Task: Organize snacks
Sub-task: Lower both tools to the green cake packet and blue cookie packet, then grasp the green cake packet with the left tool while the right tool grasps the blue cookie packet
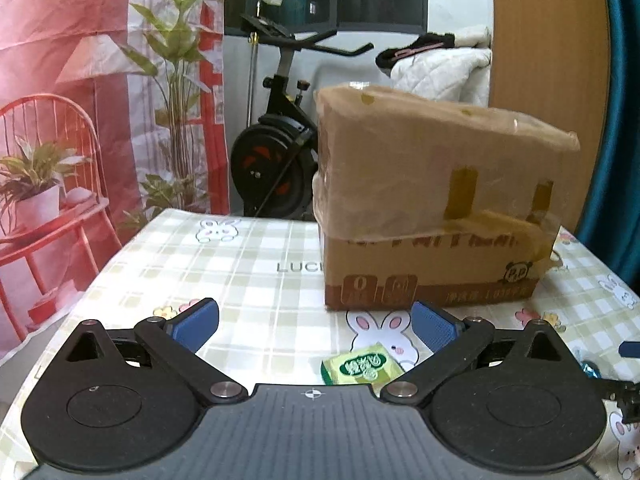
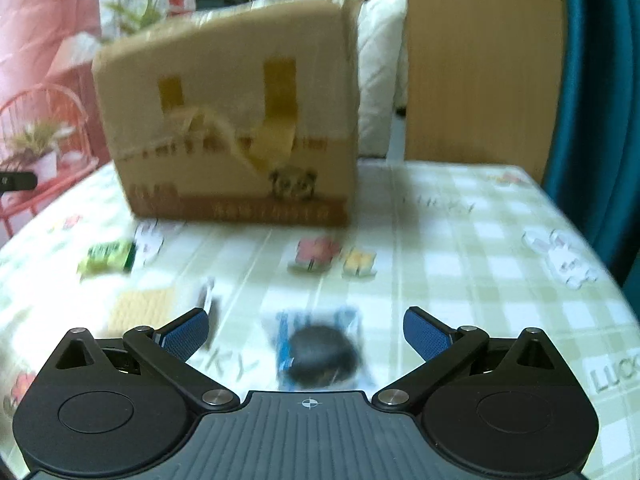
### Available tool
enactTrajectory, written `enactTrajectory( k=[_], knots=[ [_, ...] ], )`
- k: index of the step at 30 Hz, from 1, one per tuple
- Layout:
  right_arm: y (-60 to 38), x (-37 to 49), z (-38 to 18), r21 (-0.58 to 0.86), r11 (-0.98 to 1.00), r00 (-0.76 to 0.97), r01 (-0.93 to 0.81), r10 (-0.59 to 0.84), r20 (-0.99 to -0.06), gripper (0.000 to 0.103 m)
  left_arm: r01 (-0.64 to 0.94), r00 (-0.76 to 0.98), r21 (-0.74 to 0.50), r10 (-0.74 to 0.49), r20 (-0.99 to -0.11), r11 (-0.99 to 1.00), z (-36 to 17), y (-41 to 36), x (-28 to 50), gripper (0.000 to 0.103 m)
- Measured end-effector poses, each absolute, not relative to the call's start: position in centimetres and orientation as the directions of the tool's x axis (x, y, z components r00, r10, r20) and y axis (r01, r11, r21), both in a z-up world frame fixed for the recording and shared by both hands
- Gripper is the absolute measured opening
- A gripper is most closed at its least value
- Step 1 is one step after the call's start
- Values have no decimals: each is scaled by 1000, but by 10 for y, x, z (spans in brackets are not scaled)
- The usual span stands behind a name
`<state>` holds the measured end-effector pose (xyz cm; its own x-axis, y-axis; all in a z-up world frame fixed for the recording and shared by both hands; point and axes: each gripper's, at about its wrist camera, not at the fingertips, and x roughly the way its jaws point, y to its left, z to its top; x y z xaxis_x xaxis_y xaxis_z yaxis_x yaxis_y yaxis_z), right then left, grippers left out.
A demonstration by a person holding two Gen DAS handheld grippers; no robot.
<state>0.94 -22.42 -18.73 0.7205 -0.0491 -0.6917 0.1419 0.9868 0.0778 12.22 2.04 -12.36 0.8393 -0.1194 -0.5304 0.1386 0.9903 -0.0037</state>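
Observation:
A taped cardboard box (image 1: 436, 208) stands on the checked tablecloth (image 1: 248, 264); the right wrist view shows the box (image 2: 236, 120) too. My left gripper (image 1: 316, 328) is open, its blue pads wide apart, with a small green snack packet (image 1: 362, 368) lying on the cloth between and just below them. My right gripper (image 2: 306, 334) is open above a blue packet with a dark round biscuit (image 2: 322, 354) lying between its fingers, untouched. The green packet (image 2: 106, 260) lies to its left, beside a pale yellow cracker packet (image 2: 140, 312). The right wrist view is blurred.
The tablecloth (image 2: 460, 260) carries rabbit and flower prints. An exercise bike (image 1: 276, 148) stands behind the table, with a red printed backdrop (image 1: 80, 120) on the left, a wooden panel (image 1: 548, 60) and a teal curtain (image 2: 596, 100) on the right. Part of the right gripper (image 1: 624, 392) shows at the edge.

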Motion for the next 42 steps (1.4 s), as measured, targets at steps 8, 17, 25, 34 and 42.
enactTrajectory(
  k=[8,17,25,34,42],
  knots=[
    [-223,19,-198,-25,990,682,142,-116,-722,95,162,799,-25,-146,-584,987,-138,23,126,103],
    [-230,24,-209,-17,992,675,128,-100,-731,54,193,773,-11,-159,-614,981,-151,22,128,103],
    [-228,36,-208,-9,996,682,94,-71,-728,50,218,745,-20,-179,-643,976,-156,23,133,103],
    [-228,43,-211,7,997,689,79,-49,-723,53,229,725,-25,-188,-663,973,-161,21,137,103],
    [-227,42,-211,10,997,704,70,-42,-709,46,265,701,-34,-217,-679,964,-168,18,148,97]
  ],
)
